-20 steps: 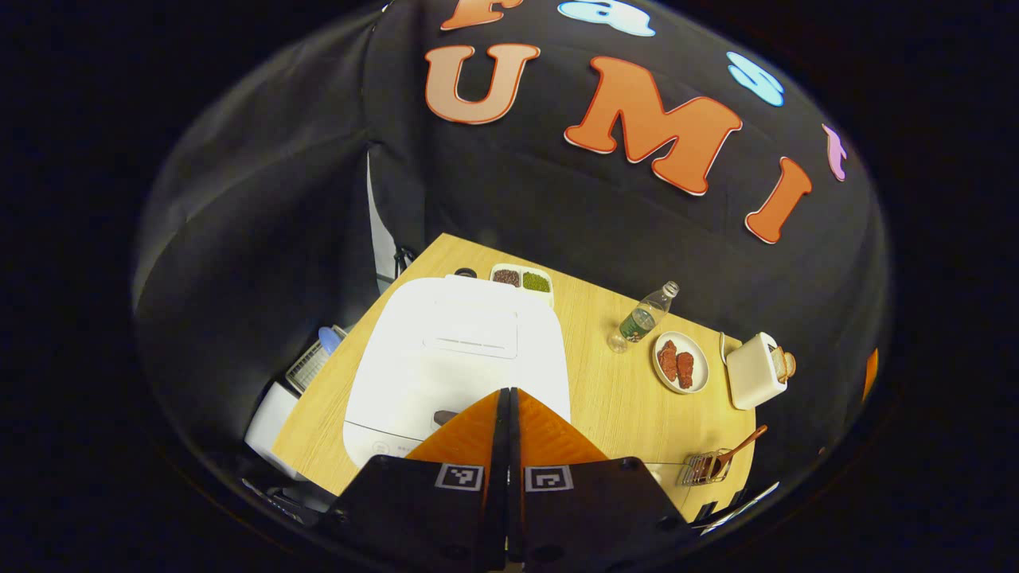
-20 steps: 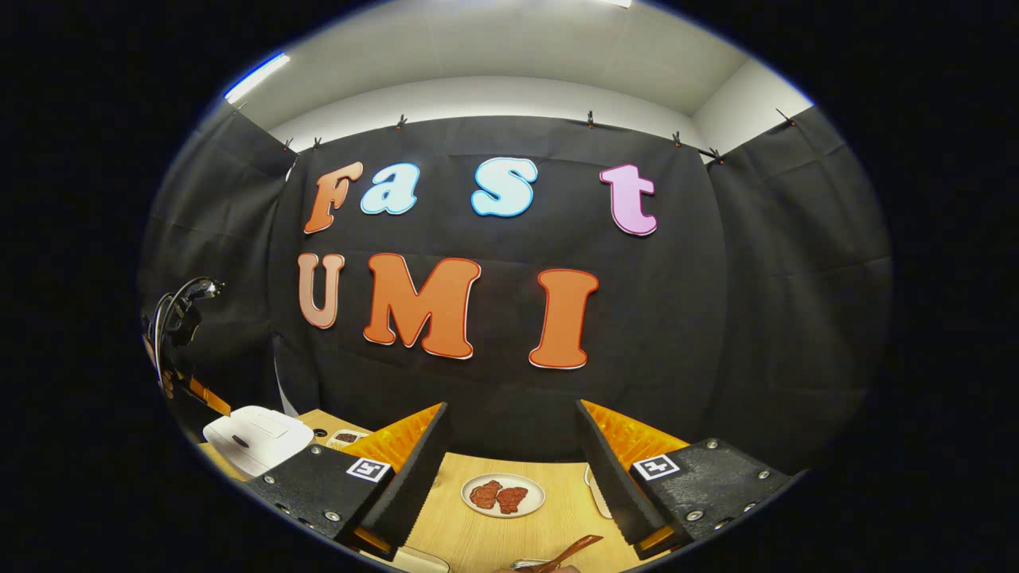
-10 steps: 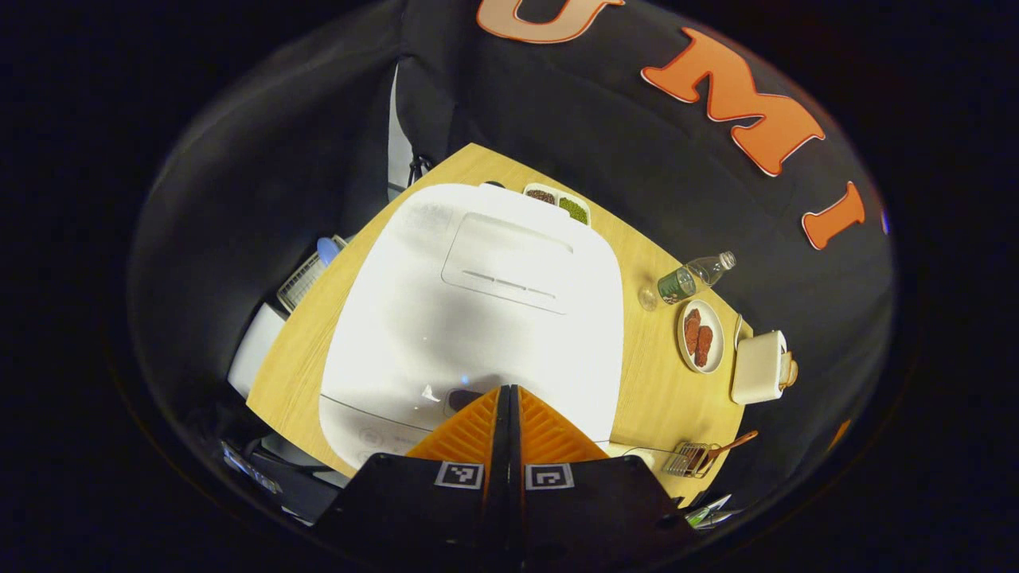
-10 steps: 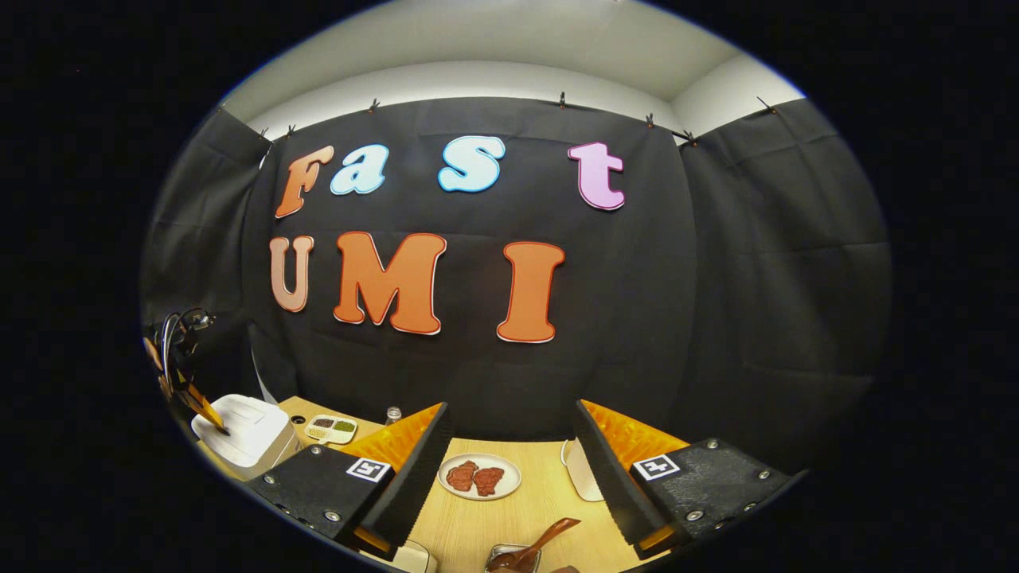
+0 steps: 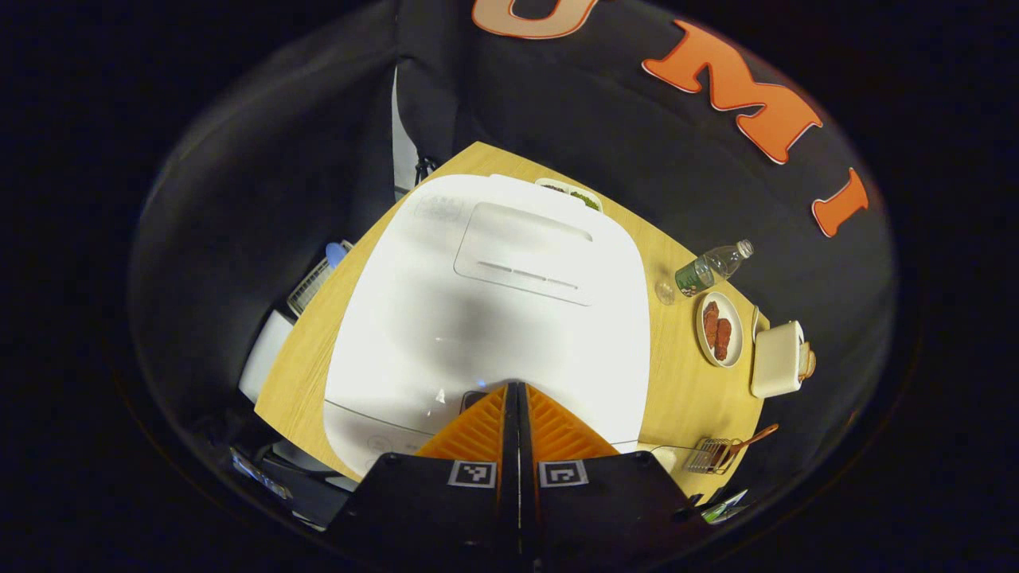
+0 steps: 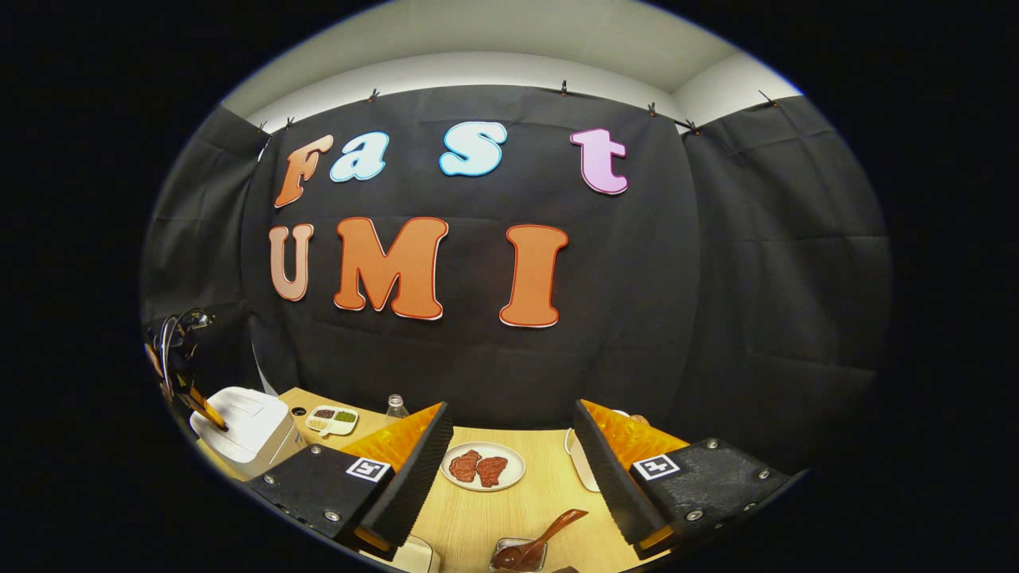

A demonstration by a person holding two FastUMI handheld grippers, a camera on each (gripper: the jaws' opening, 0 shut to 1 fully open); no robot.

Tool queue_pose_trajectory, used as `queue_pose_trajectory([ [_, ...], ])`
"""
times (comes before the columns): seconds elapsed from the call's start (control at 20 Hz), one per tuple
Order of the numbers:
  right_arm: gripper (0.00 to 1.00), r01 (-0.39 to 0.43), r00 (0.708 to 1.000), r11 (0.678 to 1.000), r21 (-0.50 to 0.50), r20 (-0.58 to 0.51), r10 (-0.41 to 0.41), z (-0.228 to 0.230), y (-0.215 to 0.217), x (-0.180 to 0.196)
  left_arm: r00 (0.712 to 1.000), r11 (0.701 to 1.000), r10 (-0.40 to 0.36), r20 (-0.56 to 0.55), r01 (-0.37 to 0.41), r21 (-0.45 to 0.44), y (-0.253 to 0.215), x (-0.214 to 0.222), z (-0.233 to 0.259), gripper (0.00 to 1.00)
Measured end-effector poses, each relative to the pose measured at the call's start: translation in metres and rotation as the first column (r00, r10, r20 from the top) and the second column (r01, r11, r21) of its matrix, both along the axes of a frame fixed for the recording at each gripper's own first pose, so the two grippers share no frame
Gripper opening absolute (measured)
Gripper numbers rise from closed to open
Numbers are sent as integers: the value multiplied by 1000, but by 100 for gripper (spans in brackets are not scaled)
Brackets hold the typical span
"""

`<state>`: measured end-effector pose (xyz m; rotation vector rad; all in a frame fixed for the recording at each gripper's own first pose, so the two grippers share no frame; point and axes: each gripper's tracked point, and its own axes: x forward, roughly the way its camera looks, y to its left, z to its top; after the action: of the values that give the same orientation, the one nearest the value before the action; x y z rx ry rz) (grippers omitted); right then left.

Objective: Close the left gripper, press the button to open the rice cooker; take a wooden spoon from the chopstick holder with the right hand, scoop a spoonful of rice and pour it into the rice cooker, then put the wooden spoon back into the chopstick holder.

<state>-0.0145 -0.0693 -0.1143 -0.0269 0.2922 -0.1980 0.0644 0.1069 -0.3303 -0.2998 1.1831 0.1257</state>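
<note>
**Closed left gripper at the cooker button**

Left gripper [image 5: 517, 387] seen with its two fingers pressed together, nothing held between them, tips at the dark button [image 5: 473, 397] near the front edge of the white rice cooker [image 5: 493, 318]; lid down; cooker stood on the wooden desk [image 5: 685, 382], toward its left end in the right gripper view [image 6: 243, 430]; left gripper also caught there, tilted down onto the cooker's top [image 6: 208, 414]. Right gripper [image 6: 509, 454] held wide open and empty above the desk [image 6: 493, 517]; wooden spoon [image 6: 541, 535] leaning in the chopstick holder [image 6: 513, 557] just below and between its fingers, untouched. Plate of reddish food [image 6: 482, 466] lay farther back; small divided dish [image 6: 332, 417] beside the cooker; clear bottle [image 5: 711, 266] and pale toaster [image 5: 776, 360] toward the desk's right end.
</note>
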Motion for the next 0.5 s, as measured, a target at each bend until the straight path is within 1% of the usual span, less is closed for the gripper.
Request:
queue_pose_trajectory([
  [0.1,95,-2,1000,1000,-19,-11,1,-5,-3,0,992,999,3,122,-8,41,1,10,19,6],
  [0.15,95,1,1000,1000,-25,-17,-2,-8,-6,-2,974,998,47,220,-53,22,-2,18,33,6],
  [0.2,95,4,1000,1000,-22,-23,-5,-10,-7,-2,948,995,88,305,-97,14,-3,26,49,6],
  [0.25,95,7,999,1000,-11,-31,-7,-14,-6,-2,916,991,118,383,-131,8,-1,31,64,6],
  [0.3,95,8,999,1000,4,-37,-8,-16,-5,-2,887,987,139,441,-161,13,3,34,78,6],
  [0.35,95,4,999,1000,16,-35,-3,-16,-3,-2,855,984,151,495,-177,5,5,31,92,12],
  [0.4,95,-4,1000,1000,24,-31,4,-16,-1,-2,824,982,152,546,-189,11,6,30,106,6],
  [0.5,95,-6,1000,1000,27,-27,7,-16,-1,0,752,980,134,646,-197,26,11,31,137,6],
])
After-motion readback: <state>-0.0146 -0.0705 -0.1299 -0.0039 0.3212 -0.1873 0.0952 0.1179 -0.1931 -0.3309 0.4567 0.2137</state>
